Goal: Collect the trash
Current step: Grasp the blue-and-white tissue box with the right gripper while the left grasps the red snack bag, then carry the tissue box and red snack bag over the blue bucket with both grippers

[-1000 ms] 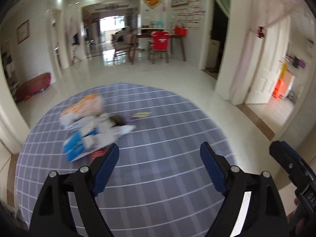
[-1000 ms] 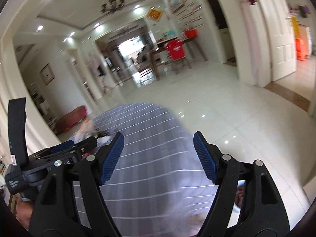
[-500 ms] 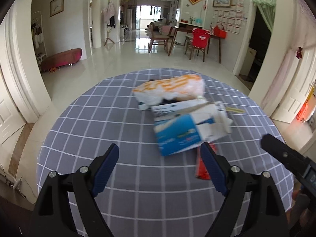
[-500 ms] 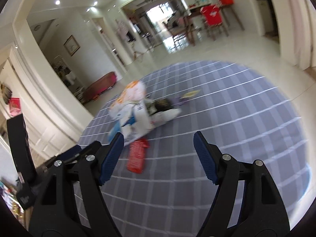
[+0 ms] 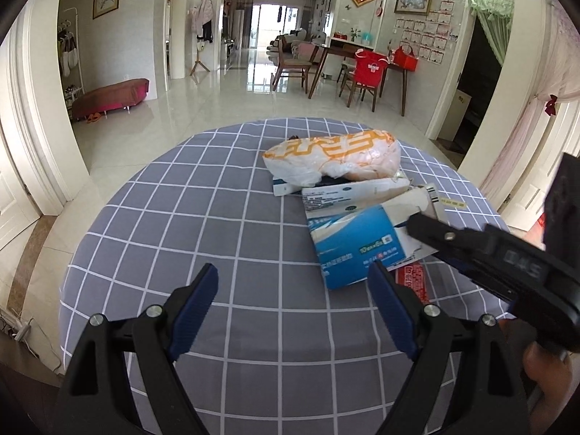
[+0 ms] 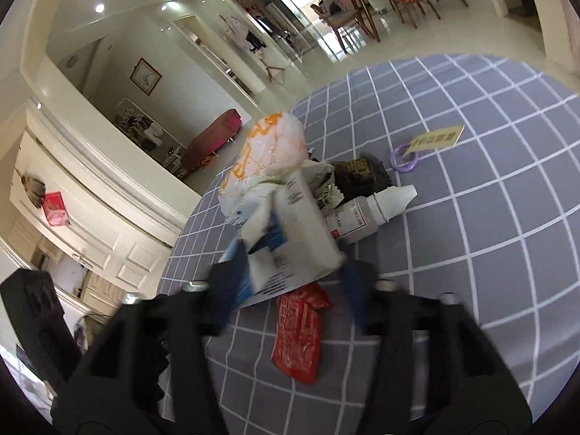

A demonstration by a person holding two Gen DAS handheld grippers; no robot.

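Observation:
A pile of trash lies on a round table with a grey checked cloth (image 5: 224, 224). It holds a white and orange plastic bag (image 5: 333, 157), a blue and white paper pack (image 5: 357, 243), a red wrapper (image 6: 299, 333), a small white bottle (image 6: 369, 208) and a dark crumpled piece (image 6: 360, 174). My left gripper (image 5: 293, 311) is open and empty over bare cloth, just left of the pack. My right gripper (image 6: 290, 279) is open, its blurred fingers on either side of the pack's near end (image 6: 293, 239).
A yellow tag with a purple ring (image 6: 427, 143) lies apart on the cloth to the right. Beyond the table are tiled floor, a dining table with chairs (image 5: 362, 72) and a red bench (image 5: 112, 92).
Both grippers swung toward the trash pile and came closer. The right gripper moved in until its fingers flank the blue and white pack.

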